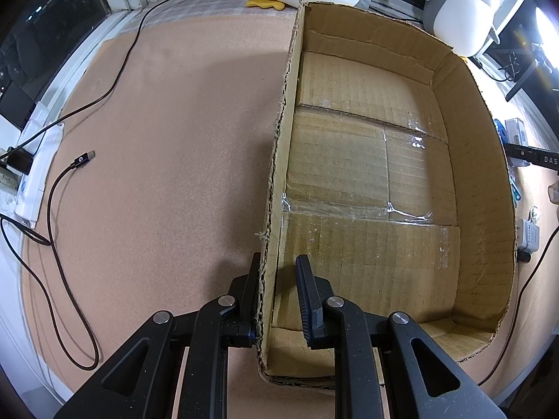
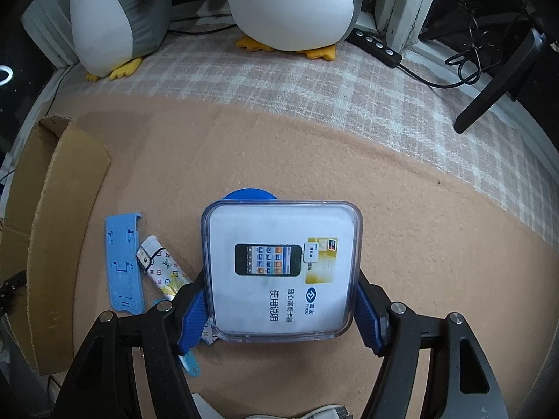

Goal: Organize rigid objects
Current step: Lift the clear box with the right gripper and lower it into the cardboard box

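Surface: tan felt-like cover [image 2: 314, 160] over the table, a checked cloth behind it, two plush penguins [image 2: 290, 3] at the back.
Task's thing: clear plastic case [image 2: 281, 270], square with rounded corners, a printed leaflet showing a phone inside; it sits between my right tongs' fingers, over the felt, partly hiding a blue disc [image 2: 248, 193].
Handling: I judge it rigid and light, but the smooth walls look slippery; opposite flat sides, low and centred, are the place to hold, not the rounded corners.
Right tongs [image 2: 279, 317]: about two-thirds open, blue pads against the case's left and right walls, so gripping it.
Neighbours: patterned lighter [image 2: 162, 267] and blue plastic strip [image 2: 122, 262] lie just left of the case, touching each other.
Destination: open cardboard box [image 1: 482, 181], nothing in it, further left.
Left tongs [image 1: 276, 296]: fully closed, pinching the box's near side wall, I judge to steady it.
Risk: the case may pivot if squeezed off-centre.
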A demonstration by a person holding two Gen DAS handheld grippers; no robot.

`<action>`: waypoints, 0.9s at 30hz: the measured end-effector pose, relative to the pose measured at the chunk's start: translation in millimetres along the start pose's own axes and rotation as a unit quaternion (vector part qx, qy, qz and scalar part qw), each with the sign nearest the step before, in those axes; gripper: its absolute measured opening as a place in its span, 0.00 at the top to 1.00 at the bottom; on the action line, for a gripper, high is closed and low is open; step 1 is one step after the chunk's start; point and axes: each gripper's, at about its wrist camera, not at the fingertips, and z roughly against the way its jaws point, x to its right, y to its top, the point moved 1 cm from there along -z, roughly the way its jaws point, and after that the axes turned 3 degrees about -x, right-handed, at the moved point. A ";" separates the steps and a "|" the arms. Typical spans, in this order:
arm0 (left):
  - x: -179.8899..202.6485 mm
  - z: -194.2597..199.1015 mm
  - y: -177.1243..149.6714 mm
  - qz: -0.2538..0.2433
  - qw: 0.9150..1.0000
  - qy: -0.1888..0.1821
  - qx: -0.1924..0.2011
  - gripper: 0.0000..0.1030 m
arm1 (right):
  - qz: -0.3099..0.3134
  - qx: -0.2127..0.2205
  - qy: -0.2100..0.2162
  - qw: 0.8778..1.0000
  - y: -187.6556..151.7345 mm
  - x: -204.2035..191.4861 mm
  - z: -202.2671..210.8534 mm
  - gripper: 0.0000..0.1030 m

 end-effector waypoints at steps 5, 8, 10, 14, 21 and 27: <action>-1.2 0.1 -0.4 0.001 1.000 -0.001 0.001 0.82 | 0.009 0.025 0.020 0.999 -2.0 -19.2 24.7 0.35; -3.0 0.2 -1.1 0.003 1.000 -0.003 0.002 0.82 | 0.035 0.044 0.035 0.998 -4.7 -44.4 42.3 0.35; -4.2 0.4 -1.4 0.004 1.000 -0.004 0.002 0.82 | 0.055 0.056 0.045 0.996 -3.5 -66.6 55.1 0.35; -6.1 0.3 -2.6 0.005 1.000 -0.007 0.003 0.82 | 0.100 0.073 0.070 0.990 -6.7 -113.2 74.9 0.35; -7.8 -0.2 -2.0 0.006 1.000 -0.009 0.005 0.82 | 0.173 0.081 0.101 0.976 -14.3 -191.0 80.6 0.35; -7.7 0.2 -2.4 0.007 1.000 -0.009 0.005 0.82 | 0.199 0.057 0.108 0.972 -21.4 -232.4 55.8 0.35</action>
